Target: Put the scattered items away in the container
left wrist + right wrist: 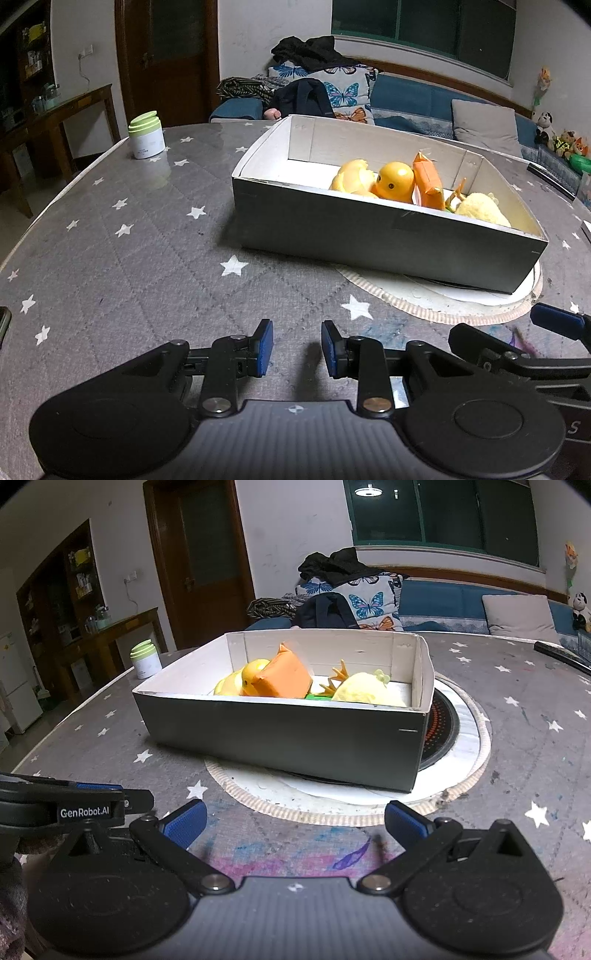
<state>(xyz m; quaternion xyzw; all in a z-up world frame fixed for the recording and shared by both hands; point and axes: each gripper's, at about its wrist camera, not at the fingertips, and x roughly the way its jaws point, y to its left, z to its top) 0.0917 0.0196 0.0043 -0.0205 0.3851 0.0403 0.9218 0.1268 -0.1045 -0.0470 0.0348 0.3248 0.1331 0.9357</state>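
We hold our left gripper (297, 348) low over the table (147, 258), its blue pads a narrow gap apart and empty. Our right gripper (294, 821) is spread wide, also empty, just beside the left. Ahead of both sits the box (280, 734), partly on a round white mat (369, 801). Inside lie a yellow duck (395, 181), an orange packet (288, 679) and a pale plush (369, 690). A green-lidded jar (146, 134) stands well apart at the far left.

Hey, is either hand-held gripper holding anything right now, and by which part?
Nothing is held. The left hand-held gripper and the right hand-held gripper are both open and empty above the table.
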